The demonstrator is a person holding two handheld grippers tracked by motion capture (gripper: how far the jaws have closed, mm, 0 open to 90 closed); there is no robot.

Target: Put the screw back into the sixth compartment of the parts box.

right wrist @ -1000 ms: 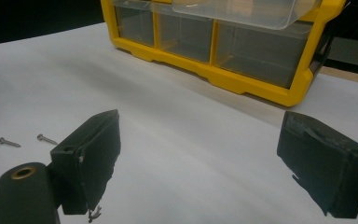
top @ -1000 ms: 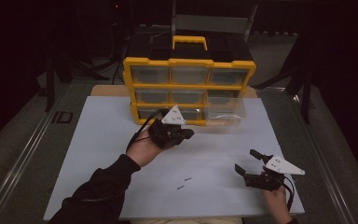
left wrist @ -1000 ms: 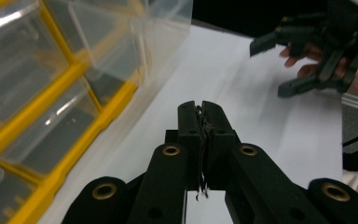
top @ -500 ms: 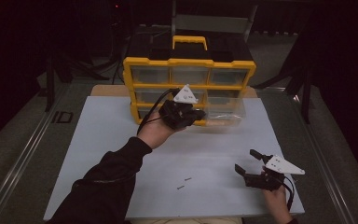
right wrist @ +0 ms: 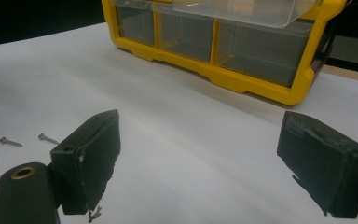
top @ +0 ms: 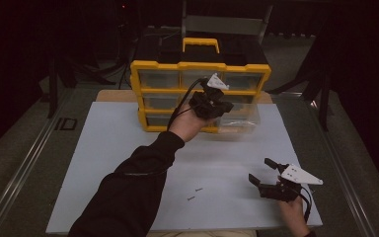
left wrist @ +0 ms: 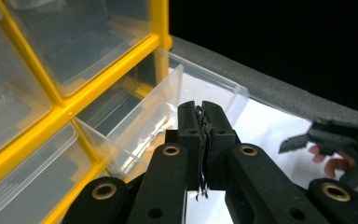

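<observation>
Your left tongs (top: 217,106) were up at the front of the yellow cabinet (top: 148,66), which stood at the far edge of the worktop (top: 103,148), about midway along it; their jaws were pressed flat together with no gap, and I could not tell whether anything thin was pinched between the pads; in the left gripper view those tongs (left wrist: 204,140) hung just over a clear drawer (left wrist: 135,126) pulled out of the lower rows of the cabinet (left wrist: 161,23); from above the drawer (top: 244,121) jutted from the cabinet's right end towards you. Your right tongs (top: 264,173) rested low near the near right corner of the worktop, jaws spread wide and holding nothing; in the right gripper view both pads (right wrist: 93,154) stood well apart over bare white surface. Two small screws (top: 195,193) lay loose on the worktop near its near edge, left of your right tongs and well apart from the cabinet; in the right gripper view the screws (right wrist: 28,139) lay side by side just beyond the left jaw.
</observation>
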